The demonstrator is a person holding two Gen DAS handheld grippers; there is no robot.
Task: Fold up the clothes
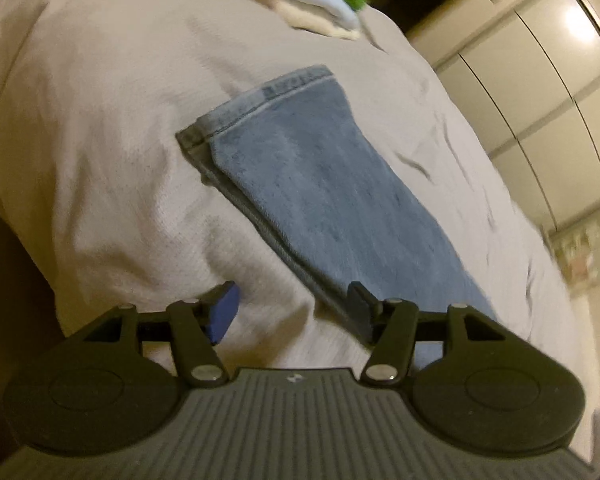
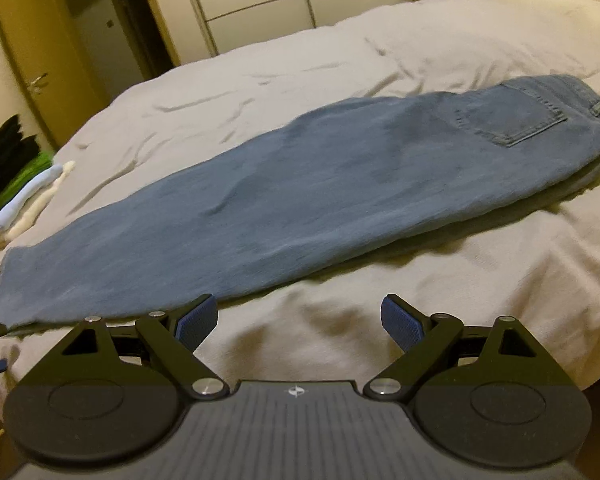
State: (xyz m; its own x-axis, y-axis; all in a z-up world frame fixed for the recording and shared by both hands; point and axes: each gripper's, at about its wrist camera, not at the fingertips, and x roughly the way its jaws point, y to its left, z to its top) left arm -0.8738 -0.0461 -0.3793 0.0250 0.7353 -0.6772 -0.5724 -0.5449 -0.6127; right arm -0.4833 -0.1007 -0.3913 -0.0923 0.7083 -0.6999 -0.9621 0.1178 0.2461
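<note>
The jeans (image 2: pixel 320 184) lie flat on the bed cover (image 2: pixel 460 280), folded lengthwise with one leg on the other. Their hems are at the left, near a pile of folded clothes (image 2: pixel 24 184), and the waist with a back pocket (image 2: pixel 512 120) is at the far right. The right gripper (image 2: pixel 298 326) hangs over the cover just beside the near edge of the jeans, its jaws spread wide with nothing between them. The left gripper (image 1: pixel 296 312) is above the leg end, jaws apart, holding nothing.
</note>
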